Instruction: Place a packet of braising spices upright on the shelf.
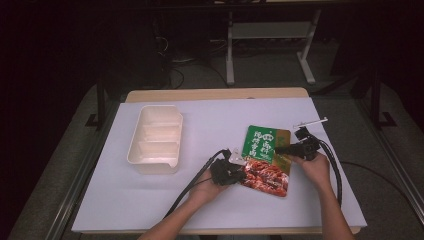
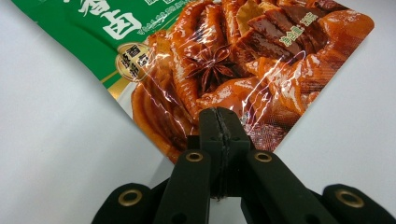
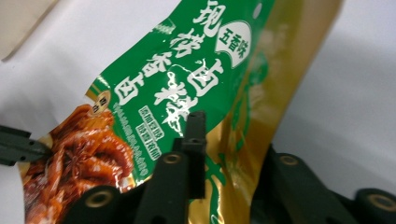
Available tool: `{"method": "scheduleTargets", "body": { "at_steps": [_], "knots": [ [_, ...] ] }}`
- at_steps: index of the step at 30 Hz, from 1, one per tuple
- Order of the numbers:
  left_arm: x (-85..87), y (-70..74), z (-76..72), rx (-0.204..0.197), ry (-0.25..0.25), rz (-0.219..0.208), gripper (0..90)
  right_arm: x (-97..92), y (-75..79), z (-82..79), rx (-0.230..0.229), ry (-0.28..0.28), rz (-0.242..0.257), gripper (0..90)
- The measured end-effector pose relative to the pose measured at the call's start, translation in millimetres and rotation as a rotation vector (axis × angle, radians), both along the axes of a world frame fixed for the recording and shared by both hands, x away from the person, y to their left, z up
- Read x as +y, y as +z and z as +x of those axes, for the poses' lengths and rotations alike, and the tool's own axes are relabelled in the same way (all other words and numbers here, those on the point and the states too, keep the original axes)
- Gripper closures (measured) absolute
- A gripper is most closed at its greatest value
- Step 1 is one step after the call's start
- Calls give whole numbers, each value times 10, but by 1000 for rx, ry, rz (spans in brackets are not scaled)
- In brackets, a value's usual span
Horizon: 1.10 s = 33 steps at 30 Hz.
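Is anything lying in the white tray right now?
No, the high view shows all compartments of the tray bare, while the food pouch lies on the table beside it.

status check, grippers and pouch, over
Left gripper shut on pouch corner. Right gripper around the gold edge, grip unclear. Tray off to the left, apart. Nothing in the way.

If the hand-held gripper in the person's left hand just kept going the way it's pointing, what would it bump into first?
Nothing new: the left hand-held gripper is already clamped on the edge of the glossy green-and-red plastic food pouch. Going on, it would probably slide along or push that pouch.
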State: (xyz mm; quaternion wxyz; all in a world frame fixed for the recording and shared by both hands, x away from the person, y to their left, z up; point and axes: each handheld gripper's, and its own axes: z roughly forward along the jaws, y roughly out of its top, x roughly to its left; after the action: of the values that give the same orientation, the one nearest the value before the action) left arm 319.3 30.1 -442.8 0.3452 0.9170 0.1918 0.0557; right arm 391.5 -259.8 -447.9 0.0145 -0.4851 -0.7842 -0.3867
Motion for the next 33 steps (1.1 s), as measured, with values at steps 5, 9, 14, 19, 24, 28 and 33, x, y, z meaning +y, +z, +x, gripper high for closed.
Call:
{"method": "scheduleTargets", "body": {
  "at_steps": [5,9,14,19,24,28,33],
  "knots": [
    [22,-17,-2,-16,18,-21,857,7,-3,1,-9,-10,-11,886],
    [98,-17,-7,-17,21,-47,786,22,98,-39,-47,-10,-1,892],
    [254,51,-90,-31,15,-119,724,45,249,-103,-92,-4,41,893],
    [416,136,-210,-45,-3,-170,659,90,443,-183,-135,16,49,894],
    [566,182,-342,-48,-6,-207,608,168,650,-246,-176,42,57,895],
    [689,199,-441,-53,-4,-230,579,287,813,-286,-208,73,51,896],
    [800,185,-526,-59,-10,-234,555,412,955,-317,-246,98,50,897]
  ]
}}
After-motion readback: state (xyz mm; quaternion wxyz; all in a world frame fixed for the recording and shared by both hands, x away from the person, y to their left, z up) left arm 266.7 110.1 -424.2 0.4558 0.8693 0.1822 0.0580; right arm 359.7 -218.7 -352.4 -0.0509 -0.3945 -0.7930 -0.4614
